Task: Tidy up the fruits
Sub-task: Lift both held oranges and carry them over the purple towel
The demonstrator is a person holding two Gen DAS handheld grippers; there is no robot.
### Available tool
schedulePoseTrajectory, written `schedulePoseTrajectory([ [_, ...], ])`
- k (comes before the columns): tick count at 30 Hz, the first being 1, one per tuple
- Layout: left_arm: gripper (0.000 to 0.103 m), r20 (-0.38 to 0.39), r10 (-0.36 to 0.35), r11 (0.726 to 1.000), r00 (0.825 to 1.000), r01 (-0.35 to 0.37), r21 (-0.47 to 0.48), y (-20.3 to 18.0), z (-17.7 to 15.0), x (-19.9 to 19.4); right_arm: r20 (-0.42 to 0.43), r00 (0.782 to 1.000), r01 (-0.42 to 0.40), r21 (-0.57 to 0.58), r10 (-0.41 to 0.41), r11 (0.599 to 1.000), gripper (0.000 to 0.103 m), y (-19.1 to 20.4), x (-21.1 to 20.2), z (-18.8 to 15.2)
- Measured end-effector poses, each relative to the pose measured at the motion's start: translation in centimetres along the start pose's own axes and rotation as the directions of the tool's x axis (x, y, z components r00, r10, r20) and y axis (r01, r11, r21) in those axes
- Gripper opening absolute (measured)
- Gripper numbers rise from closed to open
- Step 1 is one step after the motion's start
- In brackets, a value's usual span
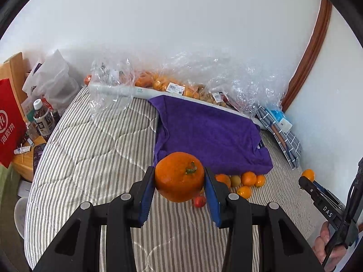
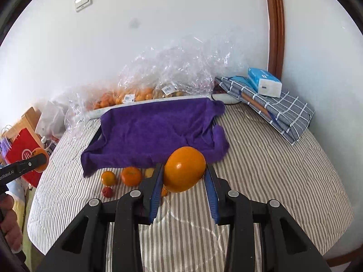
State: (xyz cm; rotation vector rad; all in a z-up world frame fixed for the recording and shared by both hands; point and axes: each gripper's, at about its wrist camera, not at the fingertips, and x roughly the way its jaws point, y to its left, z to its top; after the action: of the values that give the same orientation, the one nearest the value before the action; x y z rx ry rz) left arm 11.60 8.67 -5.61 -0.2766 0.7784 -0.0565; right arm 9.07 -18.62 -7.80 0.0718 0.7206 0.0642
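Striped grey-and-white bed (image 1: 95,149) against a plain white wall, with a purple towel (image 1: 208,133) draped over some kind of tray at the far side. Behind that, crinkly clear plastic bags (image 1: 181,77) stuffed with small orange fruit and price labels, pushed up to the wall.

Left gripper (image 1: 179,182) clamped on a big stemmed orange (image 1: 179,176), blue pads pressed against both sides, held up above the bed just near of the towel's front edge. Green stem stub pointing up and toward the camera.

Right gripper (image 2: 184,172) squeezed around a smooth orange (image 2: 184,168), no stem showing, also lifted off the bed in front of the towel. Same gripper visible at the far right edge of the left view (image 1: 306,179), fruit at its tip.

Loose pile of fruit (image 1: 242,182) left on the bed right at the towel's near edge: several small oranges, one yellowish-green one, and a little red fruit (image 1: 199,201) slightly nearer than the rest.

Off to the right, folded checked cloth (image 2: 279,111) with a blue tissue pack (image 2: 264,83) on top. Off to the left, red paper bag (image 1: 9,122) and a drink bottle (image 1: 43,117) on a wooden side table.
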Motion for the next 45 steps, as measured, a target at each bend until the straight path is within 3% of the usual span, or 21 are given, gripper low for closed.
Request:
schedulePoseTrajectory([
  [18, 0.04, 0.021, -0.002, 0.999, 1.0, 0.001, 0.047, -2.0, 7.0, 4.2, 0.031, 0.999, -0.017, -0.022, 0.018, 1.0, 0.036, 1.1, 3.9, 7.2],
  [30, 0.04, -0.054, 0.017, 0.999, 0.998, -0.015, 0.048, -1.8, 10.1, 12.4, -0.014, 1.0, -0.018, -0.03, 0.017, 0.999, 0.036, 1.1, 11.6, 10.3],
  [45, 0.04, -0.152, 0.032, 0.997, 0.988, -0.021, 0.078, -3.4, 10.4, 21.5, -0.135, 0.991, -0.007, -0.011, 0.006, 1.0, 0.036, -0.6, 20.9, 10.1],
])
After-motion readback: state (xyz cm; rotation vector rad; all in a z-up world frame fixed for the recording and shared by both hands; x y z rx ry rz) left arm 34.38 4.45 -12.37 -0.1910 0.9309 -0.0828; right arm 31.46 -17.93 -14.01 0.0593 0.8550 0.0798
